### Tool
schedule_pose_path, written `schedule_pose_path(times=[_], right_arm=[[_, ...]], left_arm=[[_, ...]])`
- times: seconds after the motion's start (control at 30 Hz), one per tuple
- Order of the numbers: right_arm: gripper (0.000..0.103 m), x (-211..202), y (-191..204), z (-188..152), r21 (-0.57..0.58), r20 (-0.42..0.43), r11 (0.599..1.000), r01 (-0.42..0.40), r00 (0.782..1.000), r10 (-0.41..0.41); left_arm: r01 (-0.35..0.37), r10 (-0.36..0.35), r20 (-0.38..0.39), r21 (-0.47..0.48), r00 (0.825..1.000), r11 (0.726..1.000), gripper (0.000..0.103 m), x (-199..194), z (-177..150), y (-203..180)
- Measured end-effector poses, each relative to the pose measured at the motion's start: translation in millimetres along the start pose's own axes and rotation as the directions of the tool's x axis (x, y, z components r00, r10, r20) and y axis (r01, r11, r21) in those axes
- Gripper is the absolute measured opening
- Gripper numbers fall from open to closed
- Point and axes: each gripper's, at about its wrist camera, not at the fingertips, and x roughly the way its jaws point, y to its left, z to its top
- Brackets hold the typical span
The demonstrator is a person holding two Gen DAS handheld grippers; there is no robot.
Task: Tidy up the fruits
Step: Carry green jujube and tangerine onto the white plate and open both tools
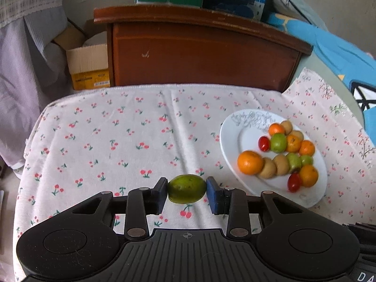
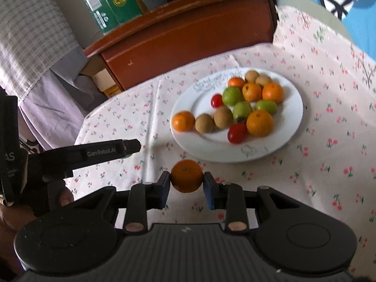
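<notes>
Left claw (image 1: 187, 192) clenched on green fruit (image 1: 187, 191), right claw (image 2: 186, 179) on orange (image 2: 186, 179); I'd carry both level to the plate (image 2: 291, 115) at 1 o'clock.

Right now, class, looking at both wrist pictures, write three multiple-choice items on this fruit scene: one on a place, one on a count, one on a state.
1. Where do most fruits lie?
A. cardboard box
B. white plate
C. bare cloth

2. How many red tomatoes are on the plate?
A. two
B. four
C. none

3. What does the left tool hold?
A. nothing
B. an orange
C. a green fruit

Key: B, the white plate carries the pile; A, one red tomato at the near side and another further back; C, the left tool is closed on the green fruit, while the right tool grips an orange.
</notes>
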Motion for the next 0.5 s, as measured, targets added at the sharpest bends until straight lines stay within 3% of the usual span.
schedule_pose_path(times=[0.27, 0.5], right_arm=[[0.031, -15, -1, 21, -0.009, 0.091, 1.0, -0.018, 0.996, 0.019], [0.03, -23, -15, 46, 0.053, 0.161, 0.998, -0.017, 0.987, 0.008]], left_arm=[[0.046, -0.046, 0.076, 0.005, 0.996, 0.999, 0.033, -19, 20, -15], [0.078, -0.078, 0.111, 0.006, 0.991, 0.997, 0.033, -21, 39, -25]])
